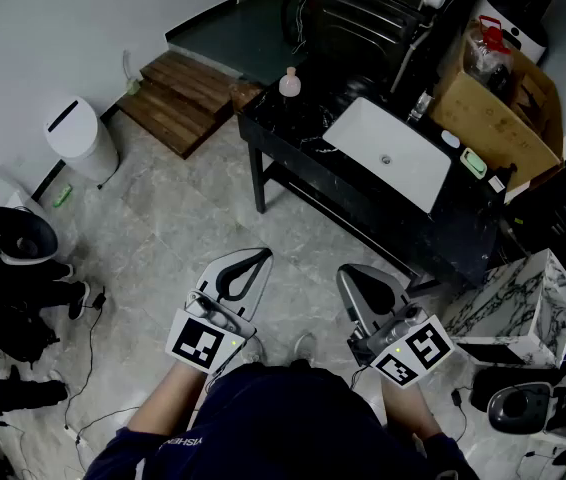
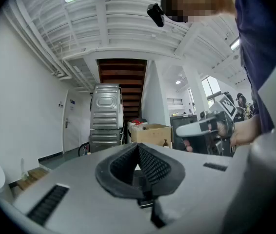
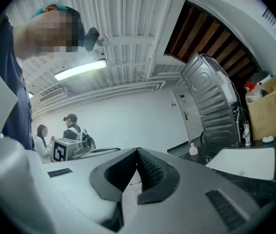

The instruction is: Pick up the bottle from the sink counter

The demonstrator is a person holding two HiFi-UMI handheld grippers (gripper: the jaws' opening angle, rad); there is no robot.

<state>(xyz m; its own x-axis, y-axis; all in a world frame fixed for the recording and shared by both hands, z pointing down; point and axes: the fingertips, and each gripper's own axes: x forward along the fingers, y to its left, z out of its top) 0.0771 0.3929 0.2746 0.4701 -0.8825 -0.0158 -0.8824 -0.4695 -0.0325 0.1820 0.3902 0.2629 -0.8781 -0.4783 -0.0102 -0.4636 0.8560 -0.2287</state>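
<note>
Nearest the lens, dark-clad torso (image 1: pixel 273 423), well short of the black sink counter (image 1: pixel 283 120) with its white basin (image 1: pixel 388 153) set in the middle and a cardboard box (image 1: pixel 498 108) at its right end. Held level in front, short of the counter's near edge: left gripper (image 1: pixel 260 256) and right gripper (image 1: pixel 348 273), each with jaws pressed fully together and nothing between them. Standing upright at the counter's left end, clear of the basin: small pink bottle (image 1: pixel 290 83), untouched.
</note>
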